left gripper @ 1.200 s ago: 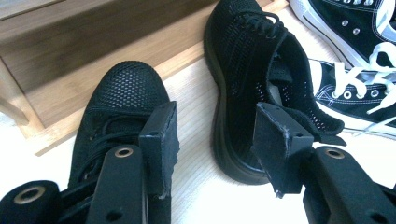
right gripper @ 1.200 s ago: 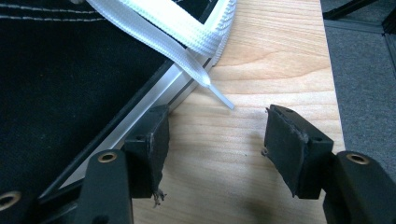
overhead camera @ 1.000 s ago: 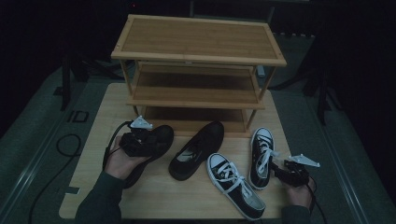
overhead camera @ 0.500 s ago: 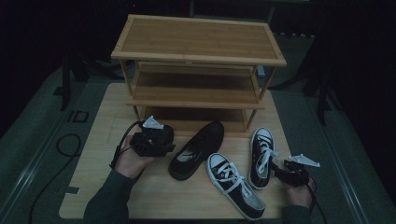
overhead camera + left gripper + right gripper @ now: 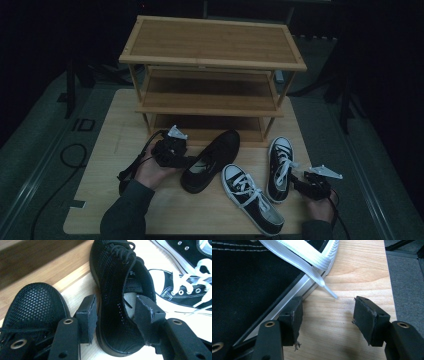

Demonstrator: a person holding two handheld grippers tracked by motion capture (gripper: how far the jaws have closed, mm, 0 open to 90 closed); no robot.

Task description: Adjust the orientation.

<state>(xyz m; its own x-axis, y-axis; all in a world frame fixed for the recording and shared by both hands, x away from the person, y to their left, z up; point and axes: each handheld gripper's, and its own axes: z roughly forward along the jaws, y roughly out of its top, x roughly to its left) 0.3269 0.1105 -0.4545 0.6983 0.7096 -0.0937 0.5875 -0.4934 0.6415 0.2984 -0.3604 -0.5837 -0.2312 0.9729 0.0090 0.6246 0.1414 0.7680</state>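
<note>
A black mesh shoe (image 5: 212,157) (image 5: 112,277) lies in the middle of the wooden table (image 5: 110,210), toe towards the rack. My left gripper (image 5: 191,161) (image 5: 116,312) is at its heel: one jaw is outside the side wall and the other inside the opening. The jaws have just been closing, with a gap still showing at the pads. A second black mesh shoe (image 5: 32,305) lies close by on the left. My right gripper (image 5: 296,181) (image 5: 328,307) rests open on the table beside a black-and-white sneaker (image 5: 279,167) (image 5: 244,282), a white lace tip (image 5: 329,291) ahead of it.
A three-shelf wooden rack (image 5: 212,65) stands at the back of the table. Another black-and-white sneaker (image 5: 252,200) lies near the front edge. The table's right edge (image 5: 390,290) is just beside the right gripper. Cables (image 5: 75,155) trail over the dark floor at the left.
My left gripper has moved right, off the left black shoe and onto the heel of the middle black shoe. The right gripper has stayed where it was.
</note>
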